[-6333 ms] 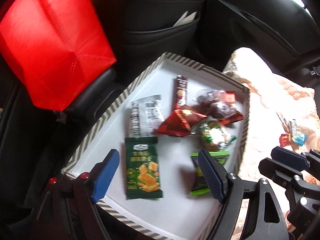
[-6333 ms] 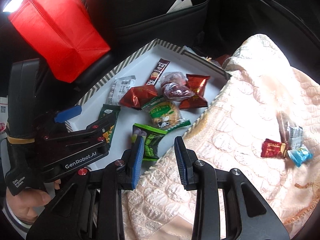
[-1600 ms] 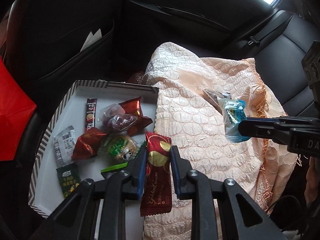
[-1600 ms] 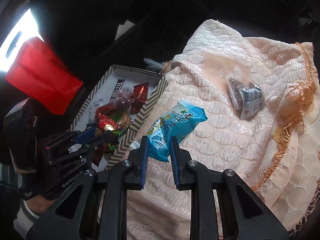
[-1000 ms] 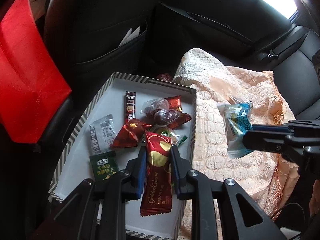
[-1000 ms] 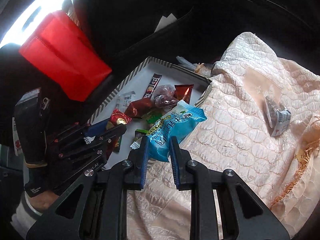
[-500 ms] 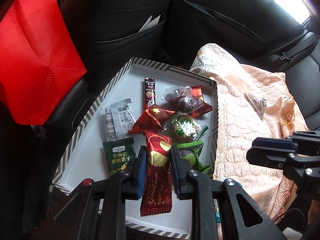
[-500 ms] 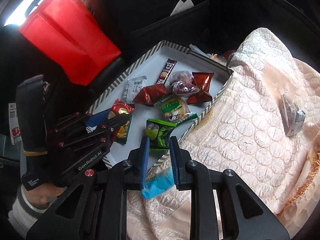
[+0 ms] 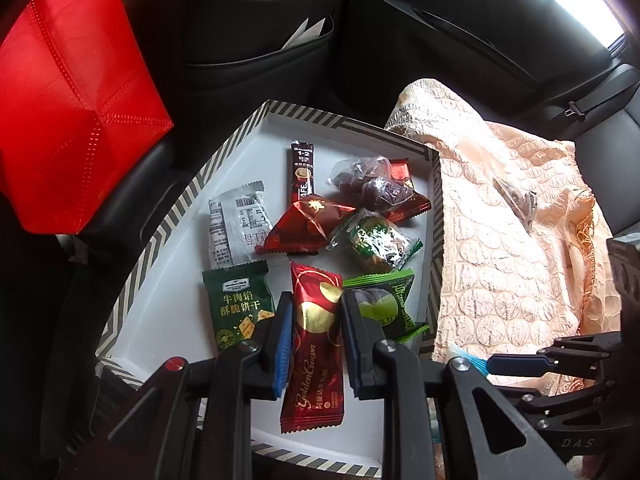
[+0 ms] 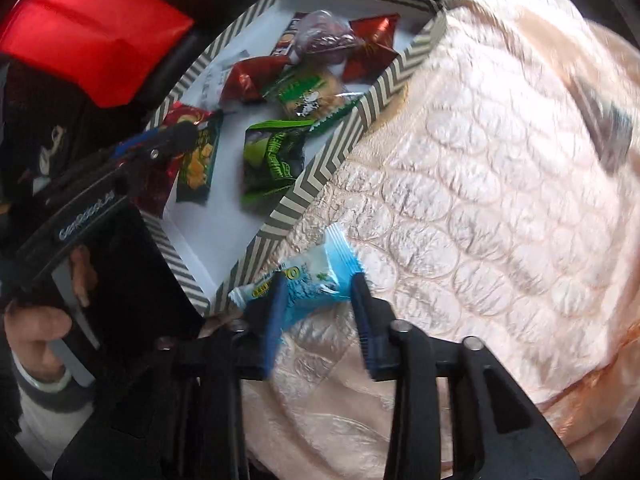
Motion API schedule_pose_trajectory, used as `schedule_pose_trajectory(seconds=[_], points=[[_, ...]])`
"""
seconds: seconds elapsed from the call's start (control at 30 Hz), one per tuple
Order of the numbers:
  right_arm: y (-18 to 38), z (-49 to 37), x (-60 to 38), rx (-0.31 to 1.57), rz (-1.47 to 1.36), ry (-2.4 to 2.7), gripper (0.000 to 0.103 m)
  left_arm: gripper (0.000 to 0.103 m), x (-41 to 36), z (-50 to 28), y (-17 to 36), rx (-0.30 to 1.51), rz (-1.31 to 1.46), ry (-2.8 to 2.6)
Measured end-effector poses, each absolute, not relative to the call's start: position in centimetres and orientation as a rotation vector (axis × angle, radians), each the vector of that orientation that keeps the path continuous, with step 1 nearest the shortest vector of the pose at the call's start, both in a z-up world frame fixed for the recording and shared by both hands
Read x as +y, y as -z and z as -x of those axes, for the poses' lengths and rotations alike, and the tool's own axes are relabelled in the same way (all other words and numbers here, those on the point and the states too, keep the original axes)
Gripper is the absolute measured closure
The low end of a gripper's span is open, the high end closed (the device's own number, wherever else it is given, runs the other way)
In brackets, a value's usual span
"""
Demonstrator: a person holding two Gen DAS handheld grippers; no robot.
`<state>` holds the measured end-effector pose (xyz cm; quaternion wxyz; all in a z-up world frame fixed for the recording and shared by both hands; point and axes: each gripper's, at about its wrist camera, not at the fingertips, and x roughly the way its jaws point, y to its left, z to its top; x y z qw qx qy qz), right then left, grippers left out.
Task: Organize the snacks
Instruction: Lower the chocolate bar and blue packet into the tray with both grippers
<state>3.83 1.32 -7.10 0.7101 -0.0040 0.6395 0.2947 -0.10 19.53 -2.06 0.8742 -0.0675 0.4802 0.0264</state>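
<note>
At the bottom of the left wrist frame we see our left gripper clamped on a red Golden Crown wafer pack over the striped-rim tray. In the right wrist view our right gripper is opening, a blue snack packet loose between its jaws on the peach quilted blanket, just beside the tray's near rim. At upper left sits a red bag.

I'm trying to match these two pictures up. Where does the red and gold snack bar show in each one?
Left wrist view: the red bar is at bottom centre, clamped in the left hand-held gripper, over the box.
Right wrist view: at far left, only its top shows, above the same hand-held gripper.
Shared landmark: the striped box holding the snacks.
</note>
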Motion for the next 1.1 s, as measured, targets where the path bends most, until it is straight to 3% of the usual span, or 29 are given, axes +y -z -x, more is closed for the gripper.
schedule_pose_trajectory(seconds=[0.1, 0.17, 0.27, 0.53, 0.83, 1.1], points=[[7.8, -3.8, 1.4, 1.454, -0.032, -0.652, 0.053, 0.078, 19.6, 0.2, 2.1, 1.002, 0.144, -0.053], [7.4, -3.3, 1.7, 1.453, 0.001, -0.655, 0.052, 0.078, 19.6, 0.3, 2.1, 1.003, 0.149, -0.054], [6.3, -2.1, 2.0, 1.423, 0.066, -0.654, 0.035, 0.078, 19.7, 0.3, 2.0, 0.998, 0.149, -0.051], [5.3, 1.6, 4.3, 1.280, 0.362, -0.724, 0.035, 0.078, 19.9, 0.4, 2.1, 0.999, 0.160, -0.046], [6.9, 5.3, 7.5, 1.402, 0.210, -1.073, 0.035, 0.078, 20.0, 0.4, 2.3, 1.004, 0.164, -0.049], [6.3, 0.0, 1.6, 1.296, 0.126, -0.716, 0.035, 0.078, 19.8, 0.3, 2.4, 1.006, 0.166, -0.039]])
